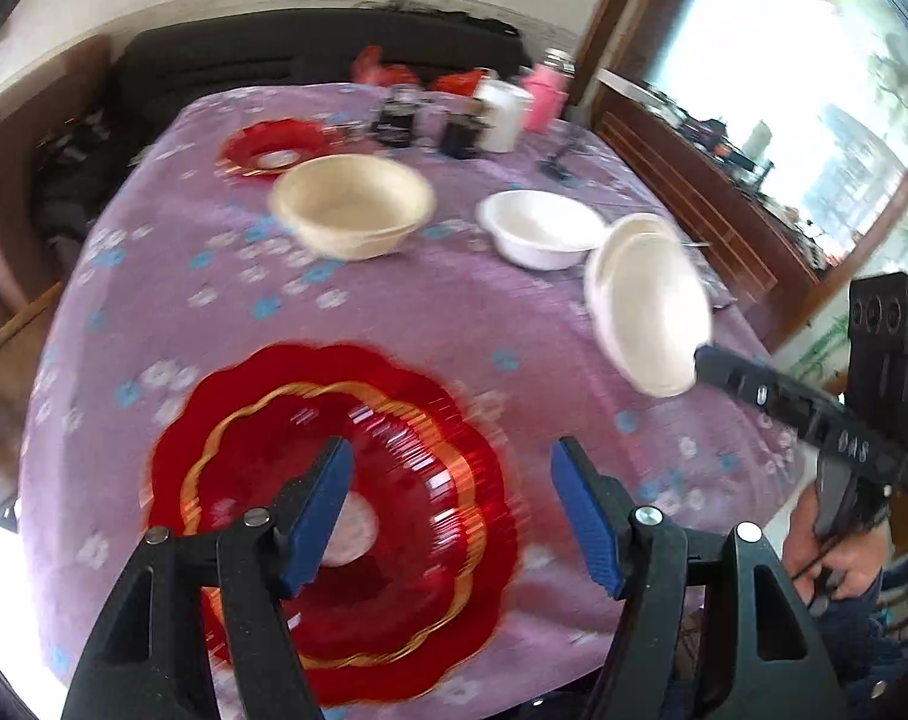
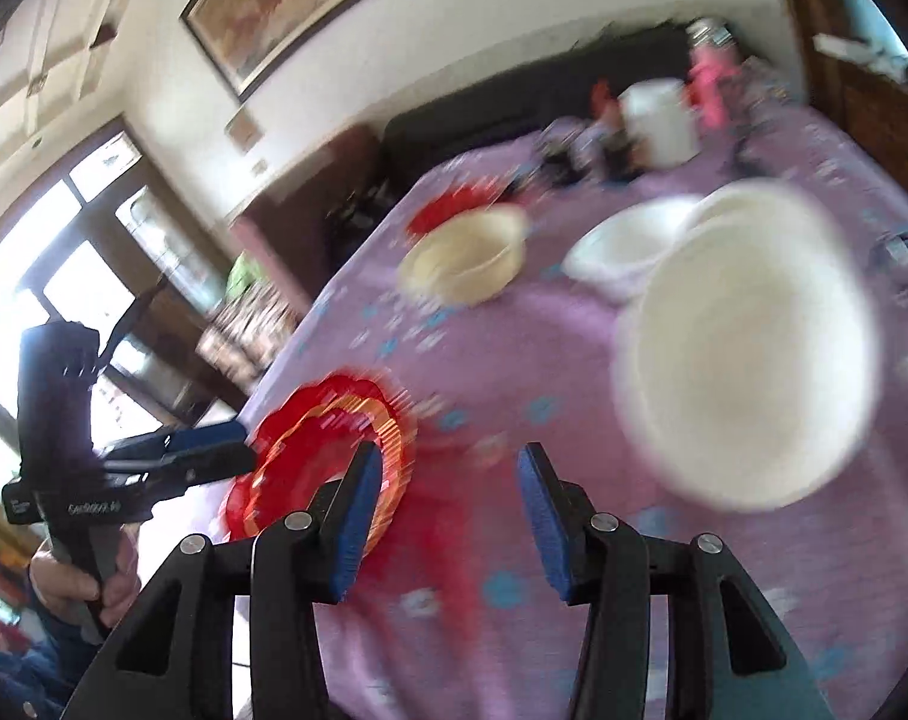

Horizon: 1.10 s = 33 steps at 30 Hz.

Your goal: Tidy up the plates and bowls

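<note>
A large red plate with a gold rim lies at the near edge of the purple-clothed table. My left gripper is open and empty just above it. A cream bowl, a white bowl and a small red plate sit farther back. A white bowl appears tilted in the air at the tip of my right gripper's fingers. In the right wrist view my right gripper is open, and that white bowl is blurred to its right, not between the pads.
Dark jars, a white container and a pink bottle stand at the table's far edge. A dark sofa lies behind. A wooden windowsill runs along the right.
</note>
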Each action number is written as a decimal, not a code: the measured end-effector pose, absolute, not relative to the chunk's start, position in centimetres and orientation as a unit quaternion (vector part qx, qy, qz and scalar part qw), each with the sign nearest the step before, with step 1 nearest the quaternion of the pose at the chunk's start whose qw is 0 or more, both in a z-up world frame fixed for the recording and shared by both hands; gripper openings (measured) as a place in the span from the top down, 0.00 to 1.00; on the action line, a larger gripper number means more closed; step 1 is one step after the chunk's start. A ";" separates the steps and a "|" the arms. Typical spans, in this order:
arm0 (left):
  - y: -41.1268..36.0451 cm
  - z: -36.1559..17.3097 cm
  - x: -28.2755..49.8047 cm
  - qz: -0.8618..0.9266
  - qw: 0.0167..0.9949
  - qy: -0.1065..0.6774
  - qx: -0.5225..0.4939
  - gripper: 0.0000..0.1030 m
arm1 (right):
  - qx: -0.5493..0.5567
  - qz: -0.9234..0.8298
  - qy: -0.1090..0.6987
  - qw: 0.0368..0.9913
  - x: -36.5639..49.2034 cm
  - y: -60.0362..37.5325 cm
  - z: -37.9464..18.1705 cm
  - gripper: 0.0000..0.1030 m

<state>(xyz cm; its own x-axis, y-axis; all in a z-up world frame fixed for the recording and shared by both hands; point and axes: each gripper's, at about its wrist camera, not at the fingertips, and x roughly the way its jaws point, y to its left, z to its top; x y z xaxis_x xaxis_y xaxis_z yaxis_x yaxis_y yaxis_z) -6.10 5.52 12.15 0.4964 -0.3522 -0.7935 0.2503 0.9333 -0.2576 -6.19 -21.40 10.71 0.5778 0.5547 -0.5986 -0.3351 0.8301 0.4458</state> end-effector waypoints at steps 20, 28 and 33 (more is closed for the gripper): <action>-7.0 9.9 -0.6 -0.234 0.819 0.523 -0.019 0.34 | 0.179 0.197 0.417 0.869 7.8 -35.8 7.6 0.58; -7.5 9.2 2.3 -0.222 0.815 0.533 -0.042 0.34 | 0.159 0.148 0.425 0.879 8.8 -35.9 6.1 0.85; -8.3 8.8 3.1 -0.220 0.813 0.537 -0.056 0.34 | 0.169 0.051 0.371 0.912 6.8 -38.6 8.2 0.93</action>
<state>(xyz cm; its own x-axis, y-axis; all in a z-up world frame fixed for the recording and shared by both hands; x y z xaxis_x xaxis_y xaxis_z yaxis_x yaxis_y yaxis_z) 3.13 -8.30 8.75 0.3275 -0.4177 -0.8475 0.2970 0.8970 -0.3273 6.82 -38.64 8.21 0.7188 0.2188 -0.6598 0.0323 0.9376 0.3462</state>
